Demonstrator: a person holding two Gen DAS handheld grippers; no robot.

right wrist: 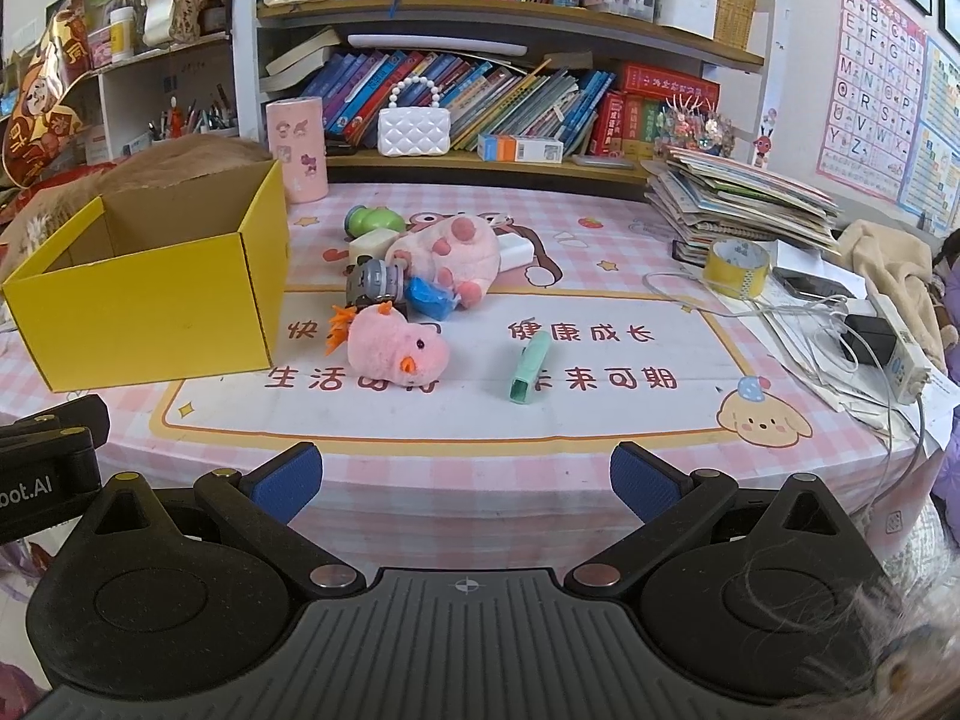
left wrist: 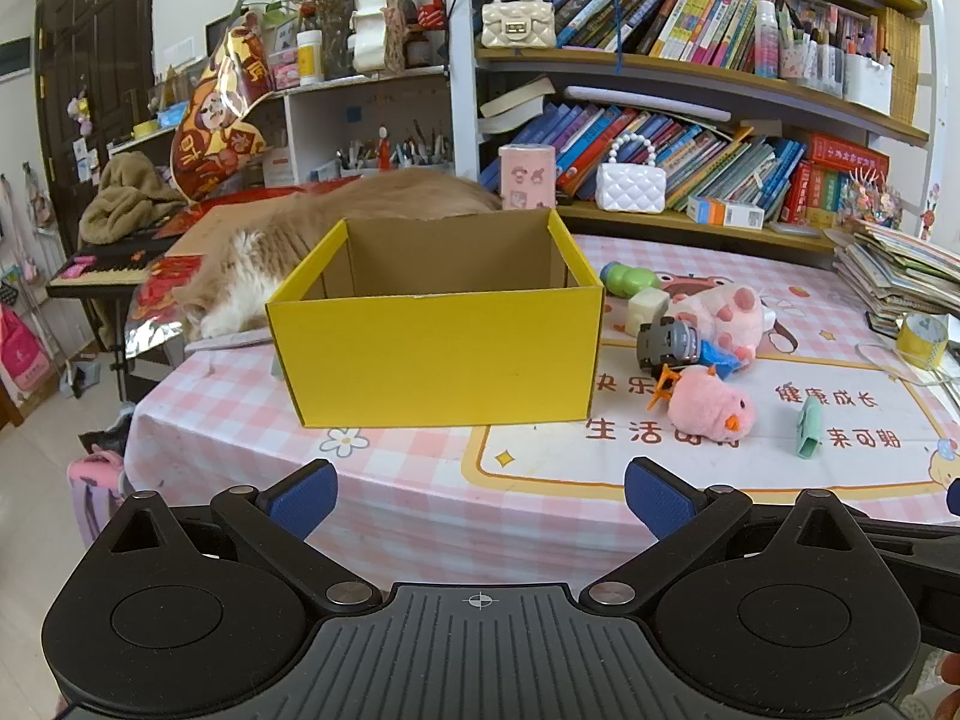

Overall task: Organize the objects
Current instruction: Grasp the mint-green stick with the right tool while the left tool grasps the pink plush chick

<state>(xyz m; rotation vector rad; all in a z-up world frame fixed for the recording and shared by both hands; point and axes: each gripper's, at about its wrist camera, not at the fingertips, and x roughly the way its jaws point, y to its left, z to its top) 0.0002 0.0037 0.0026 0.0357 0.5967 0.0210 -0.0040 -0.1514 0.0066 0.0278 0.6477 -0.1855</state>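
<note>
While both jaws gape empty, yellow box [left wrist: 438, 354] sits near the table edge [left wrist: 420, 516].

Pinks and yellow ahead of my blue pads

My fingers [left wrist: 303, 498] are black with blue pads. The box [left wrist: 438, 354] at twelve o'clock is bright yellow outside, brown inside. The tablecloth [right wrist: 600, 228] is pink-and-white checked with a cream panel and red lettering. At one o'clock: a pink chick [right wrist: 396, 351] with an orange beak, a mint-green clip [right wrist: 528, 366].
</note>
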